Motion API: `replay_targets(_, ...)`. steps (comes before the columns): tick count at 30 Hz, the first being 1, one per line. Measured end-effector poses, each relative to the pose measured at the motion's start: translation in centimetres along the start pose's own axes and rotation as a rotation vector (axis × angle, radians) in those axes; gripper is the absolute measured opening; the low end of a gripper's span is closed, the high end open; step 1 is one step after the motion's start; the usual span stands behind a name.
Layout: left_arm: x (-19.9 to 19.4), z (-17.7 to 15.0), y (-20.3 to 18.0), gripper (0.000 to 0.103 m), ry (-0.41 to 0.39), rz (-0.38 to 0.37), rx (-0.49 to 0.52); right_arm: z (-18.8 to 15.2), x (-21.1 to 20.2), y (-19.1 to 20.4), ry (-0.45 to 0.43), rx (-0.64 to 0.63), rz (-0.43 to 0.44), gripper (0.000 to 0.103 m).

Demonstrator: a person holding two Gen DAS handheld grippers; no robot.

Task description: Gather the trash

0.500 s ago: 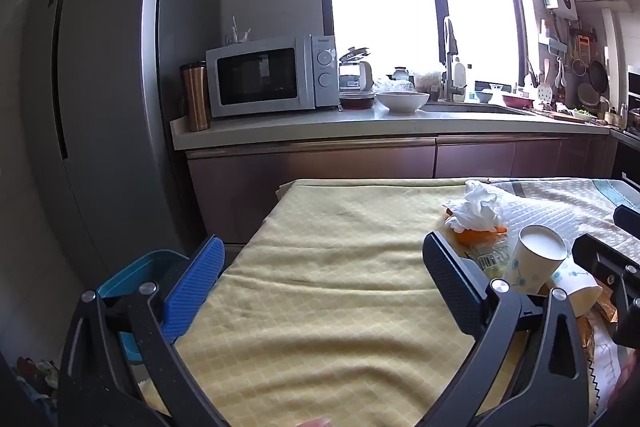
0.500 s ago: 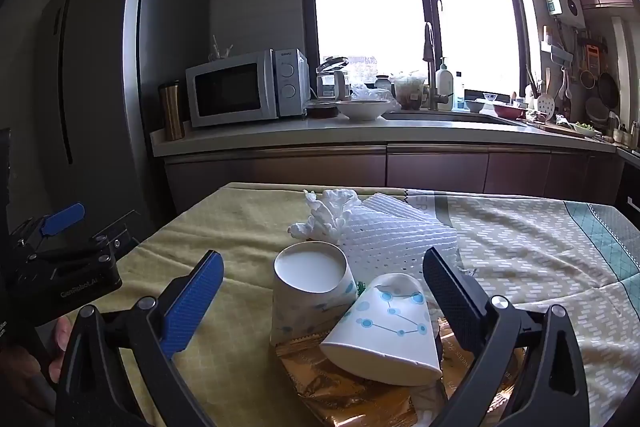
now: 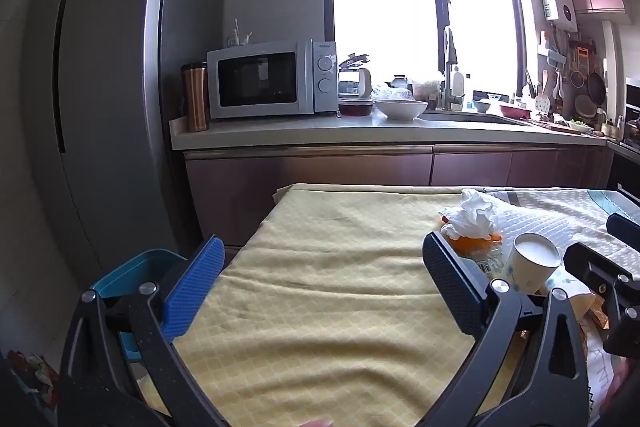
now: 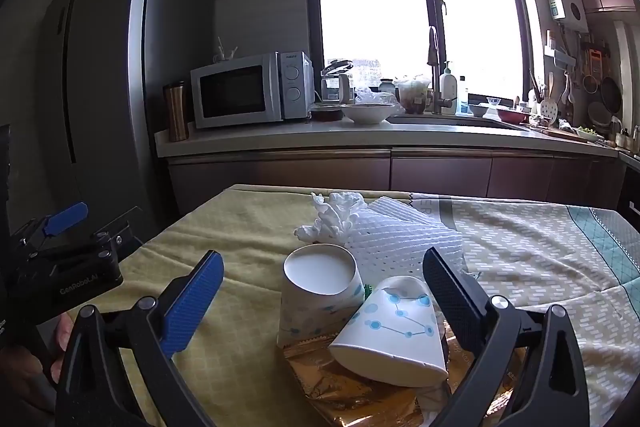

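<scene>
A pile of trash lies on the yellow tablecloth (image 4: 240,227): two tipped paper cups with blue dots (image 4: 320,291) (image 4: 394,339), a gold foil wrapper (image 4: 344,383) under them, white foam netting (image 4: 400,239) and a crumpled tissue (image 4: 332,215). My right gripper (image 4: 320,303) is open and empty, its fingers on either side of the cups. My left gripper (image 3: 324,287) is open and empty over bare cloth, left of the pile. In the left wrist view one cup (image 3: 532,263), the tissue (image 3: 474,215) and an orange wrapper (image 3: 472,243) show at right.
A teal bin (image 3: 132,271) stands on the floor at the table's left edge. A grey fridge (image 3: 100,107) stands to the left. A counter (image 3: 360,131) with a microwave (image 3: 264,85), bowl and sink runs behind. A patterned cloth (image 4: 540,251) covers the table's right part.
</scene>
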State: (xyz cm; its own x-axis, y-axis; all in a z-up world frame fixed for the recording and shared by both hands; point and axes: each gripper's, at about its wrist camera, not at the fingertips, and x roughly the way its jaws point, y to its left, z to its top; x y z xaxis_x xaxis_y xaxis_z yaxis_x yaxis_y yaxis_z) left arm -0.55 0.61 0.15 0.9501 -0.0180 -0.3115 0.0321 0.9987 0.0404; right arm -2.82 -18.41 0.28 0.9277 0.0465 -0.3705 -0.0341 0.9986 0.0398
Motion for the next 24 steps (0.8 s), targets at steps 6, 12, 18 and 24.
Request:
replay_targets(6,-0.42,0.06,0.31,0.098,-0.008,-0.007,-0.011,-0.19,0.12,0.27,-0.004,-0.004,-0.004,0.096)
replay_targets(12,-0.52,0.14,0.30,0.098,-0.014,-0.015,-0.012,-0.15,0.21,0.13,-0.005,0.000,-0.003,0.096)
replay_targets(18,-0.47,0.20,0.05,0.098,-0.026,-0.021,-0.009,0.02,0.14,-0.13,-0.010,0.004,-0.002,0.096)
replay_targets(24,-0.55,0.18,-0.04,0.098,-0.036,-0.024,-0.013,0.07,0.16,-0.14,-0.009,0.004,-0.001,0.096)
